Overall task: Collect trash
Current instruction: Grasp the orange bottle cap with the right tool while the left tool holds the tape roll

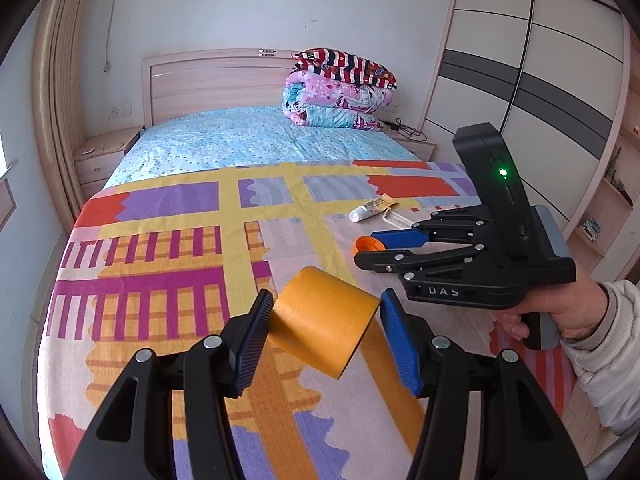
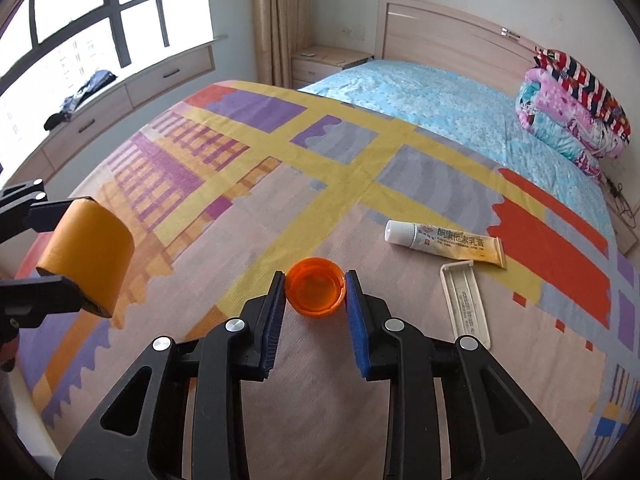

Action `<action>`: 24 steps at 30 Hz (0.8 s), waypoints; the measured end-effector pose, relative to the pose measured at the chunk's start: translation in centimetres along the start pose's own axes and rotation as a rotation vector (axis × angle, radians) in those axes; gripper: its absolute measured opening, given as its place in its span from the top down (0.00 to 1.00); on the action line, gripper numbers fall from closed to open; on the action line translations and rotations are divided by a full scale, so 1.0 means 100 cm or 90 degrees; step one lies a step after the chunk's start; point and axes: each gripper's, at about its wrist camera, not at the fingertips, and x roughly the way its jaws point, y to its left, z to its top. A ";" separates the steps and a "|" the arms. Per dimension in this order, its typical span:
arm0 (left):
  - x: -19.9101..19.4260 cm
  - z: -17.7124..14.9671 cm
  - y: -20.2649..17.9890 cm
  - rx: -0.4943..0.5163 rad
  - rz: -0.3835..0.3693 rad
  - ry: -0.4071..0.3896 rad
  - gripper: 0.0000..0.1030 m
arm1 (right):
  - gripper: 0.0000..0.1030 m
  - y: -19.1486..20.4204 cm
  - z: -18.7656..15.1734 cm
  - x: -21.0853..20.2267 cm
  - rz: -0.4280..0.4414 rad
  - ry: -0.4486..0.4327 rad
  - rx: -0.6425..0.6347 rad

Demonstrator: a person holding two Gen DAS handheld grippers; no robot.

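We're closing the right claw (image 2: pixel 315 294) squarely on the orange cap (image 2: pixel 315 287) sitting between its pads on the blanket (image 2: pixel 304 368), lifting gently; the left claw (image 1: pixel 325 330) is gripping the yellow cup (image 1: pixel 325 326)

Home bedroom: pale wooden bed with curved headboard (image 1: pixel 216 76), folded patterned quilts (image 1: pixel 340 92), light wooden nightstand (image 2: pixel 320 62), tall sliding-door wardrobe (image 1: pixel 532 64), arched window with beige curtain (image 2: pixel 276 12).

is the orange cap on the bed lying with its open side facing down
No, in the right wrist view the orange cap lies open side up on the blanket, its hollow inside showing.
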 end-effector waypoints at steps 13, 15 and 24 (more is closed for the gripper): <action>-0.061 -0.013 -0.059 0.026 -0.015 -0.025 0.48 | 0.71 0.025 -0.032 -0.092 -0.022 -0.046 -0.022; -0.069 -0.016 -0.069 0.032 -0.014 -0.029 0.48 | 0.71 0.029 -0.039 -0.105 -0.022 -0.054 -0.021; -0.103 -0.036 -0.113 0.062 -0.021 -0.035 0.48 | 0.71 0.055 -0.080 -0.162 -0.058 -0.084 -0.045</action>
